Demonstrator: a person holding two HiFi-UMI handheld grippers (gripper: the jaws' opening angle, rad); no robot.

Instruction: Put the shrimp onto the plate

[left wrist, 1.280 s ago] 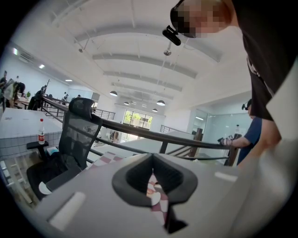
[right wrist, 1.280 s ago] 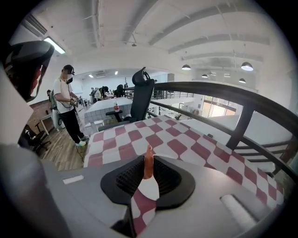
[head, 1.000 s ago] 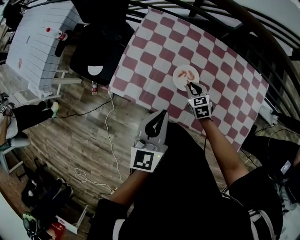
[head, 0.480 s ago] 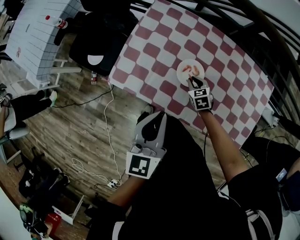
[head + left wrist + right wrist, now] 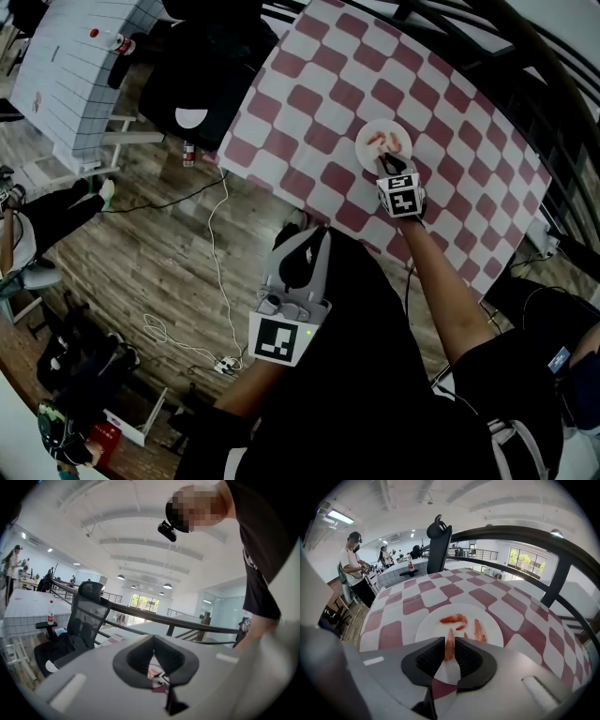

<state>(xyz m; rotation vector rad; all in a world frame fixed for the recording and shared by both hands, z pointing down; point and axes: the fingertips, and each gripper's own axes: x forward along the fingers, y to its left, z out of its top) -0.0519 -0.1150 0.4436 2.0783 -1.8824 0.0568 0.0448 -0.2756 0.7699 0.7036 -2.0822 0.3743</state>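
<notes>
Red and white checks cover the one table point(image 5: 319, 94), and on this cloth stands one white plate point(image 5: 370, 152). Three shrimps can be counted in the right gripper view. Two lie on the plate point(image 5: 429, 625) - a curled shrimp point(image 5: 453, 618) near the middle and a straight shrimp point(image 5: 479, 631) to its right, apart from each other. The third shrimp point(image 5: 449, 641) is pinched between the two dark pads of the right gripper point(image 5: 449, 657). It points lengthwise away from the camera and hangs over the near rim of the plate. Whether it touches the plate cannot be told. A small reddish bit shows just beside the right pad, too little to name.

From the head view, the right gripper point(image 5: 386, 163) reaches to the near edge of the plate, its marker cube point(image 5: 401, 197) facing up. The left gripper point(image 5: 307, 251) is held low and close to the person's dark clothing, off the table and well apart from the plate. Its jaws meet at the tips with nothing between them point(image 5: 153, 639) - only a piece of checked cloth shows through the gap behind the tips.

Beyond the table stand one black office chair point(image 5: 439, 543) and one bottle point(image 5: 410, 563) with a red cap. Two persons point(image 5: 354, 564) are seen in the background. On the wooden floor point(image 5: 169, 272) lies one white cable point(image 5: 217, 253).
</notes>
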